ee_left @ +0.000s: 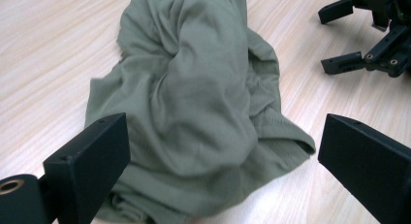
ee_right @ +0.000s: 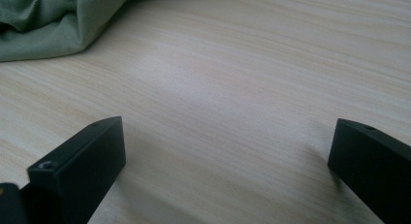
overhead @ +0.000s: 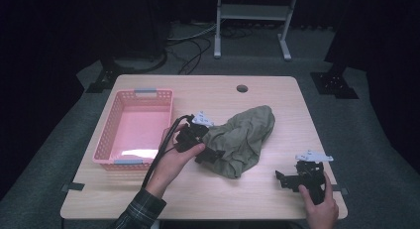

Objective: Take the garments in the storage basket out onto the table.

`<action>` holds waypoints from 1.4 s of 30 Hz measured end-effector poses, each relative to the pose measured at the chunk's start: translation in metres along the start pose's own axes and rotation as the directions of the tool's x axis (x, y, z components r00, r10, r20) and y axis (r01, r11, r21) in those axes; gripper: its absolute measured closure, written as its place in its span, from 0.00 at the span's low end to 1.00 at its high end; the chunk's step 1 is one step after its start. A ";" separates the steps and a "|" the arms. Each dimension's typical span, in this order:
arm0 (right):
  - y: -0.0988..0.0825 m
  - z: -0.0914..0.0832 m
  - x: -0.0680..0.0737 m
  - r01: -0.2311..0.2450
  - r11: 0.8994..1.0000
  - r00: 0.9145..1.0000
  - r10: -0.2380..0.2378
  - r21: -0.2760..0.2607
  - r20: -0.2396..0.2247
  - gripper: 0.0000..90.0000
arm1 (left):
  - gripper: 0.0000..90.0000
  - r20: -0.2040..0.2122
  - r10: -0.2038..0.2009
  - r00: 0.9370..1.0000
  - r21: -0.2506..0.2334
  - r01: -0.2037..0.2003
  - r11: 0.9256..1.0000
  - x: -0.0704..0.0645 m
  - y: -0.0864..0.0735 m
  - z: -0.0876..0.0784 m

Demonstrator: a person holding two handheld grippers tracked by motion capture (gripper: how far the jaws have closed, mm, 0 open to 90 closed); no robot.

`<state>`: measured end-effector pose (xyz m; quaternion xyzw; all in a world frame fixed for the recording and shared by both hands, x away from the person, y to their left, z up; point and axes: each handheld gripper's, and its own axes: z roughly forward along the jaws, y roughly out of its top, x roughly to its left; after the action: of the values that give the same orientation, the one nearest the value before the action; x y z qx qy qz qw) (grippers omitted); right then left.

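A crumpled olive-green cloth (overhead: 243,137) lies in a heap on the middle of the wooden table (overhead: 208,194). My left gripper (overhead: 210,152) sits at the cloth's left edge, open, its jaws wide on either side of the cloth (ee_left: 194,103) without closing on it. My right gripper (overhead: 287,180) rests low on the table at the front right, open, with bare wood between its jaws. In the right gripper view a corner of the cloth (ee_right: 53,20) shows at the top left. The right gripper (ee_left: 373,35) also appears at the top right of the left gripper view.
A pink plastic basket (overhead: 110,135) with nothing in it stands on the left of the table. A round cable hole (overhead: 241,88) is near the far edge. A white metal frame (overhead: 252,21) and cables lie on the dark floor beyond.
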<state>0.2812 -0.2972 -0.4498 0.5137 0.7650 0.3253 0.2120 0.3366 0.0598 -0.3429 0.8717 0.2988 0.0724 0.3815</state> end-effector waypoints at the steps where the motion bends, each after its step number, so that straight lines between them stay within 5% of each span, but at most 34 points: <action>1: 0.000 0.000 0.000 0.001 1.000 1.000 -0.001 0.000 0.000 0.00 | 0.04 -0.001 0.001 1.000 -0.001 -0.001 1.000 0.000 -0.001 -0.001; 15: 0.000 0.000 0.000 0.002 1.000 1.000 -0.002 0.000 0.000 0.00 | 0.04 -0.009 0.000 1.000 0.014 0.001 1.000 -0.009 -0.019 -0.011; 42: 0.000 0.000 0.000 0.002 1.000 1.000 -0.002 0.001 0.000 0.00 | 0.04 -0.012 -0.038 0.999 0.089 0.039 0.995 -0.015 -0.063 0.010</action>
<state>0.2811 -0.2973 -0.4498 0.5132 0.7657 0.3247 0.2119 0.2980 0.0784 -0.3930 0.8817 0.3204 0.0560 0.3418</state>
